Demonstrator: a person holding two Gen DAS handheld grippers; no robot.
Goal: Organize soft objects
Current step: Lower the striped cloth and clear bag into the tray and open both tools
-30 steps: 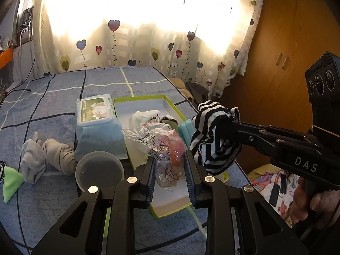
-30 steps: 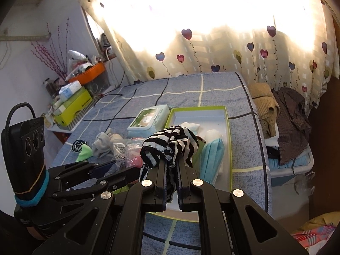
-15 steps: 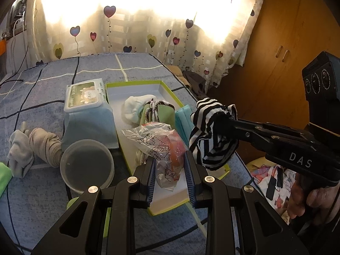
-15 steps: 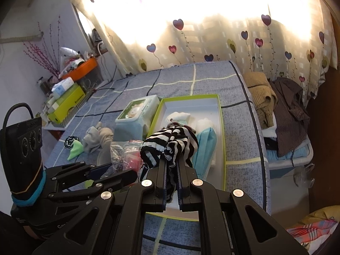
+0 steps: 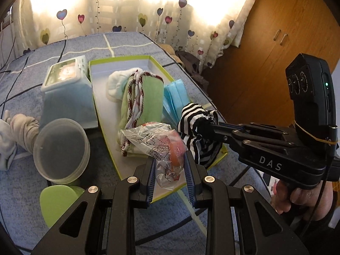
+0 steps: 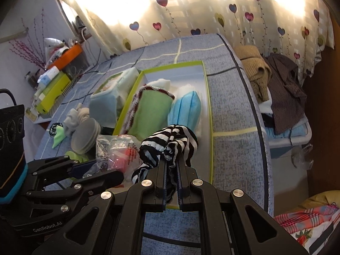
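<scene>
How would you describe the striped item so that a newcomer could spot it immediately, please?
Start at the blue checked bed and find the green-rimmed box on it. Over the box's near end, the right gripper is shut on a bunched black-and-white striped cloth. Its bold stripes set it apart from the crinkly plastic packet beside it.

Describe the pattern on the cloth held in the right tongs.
Black and white stripes on the cloth, seen best in the right wrist view.
</scene>
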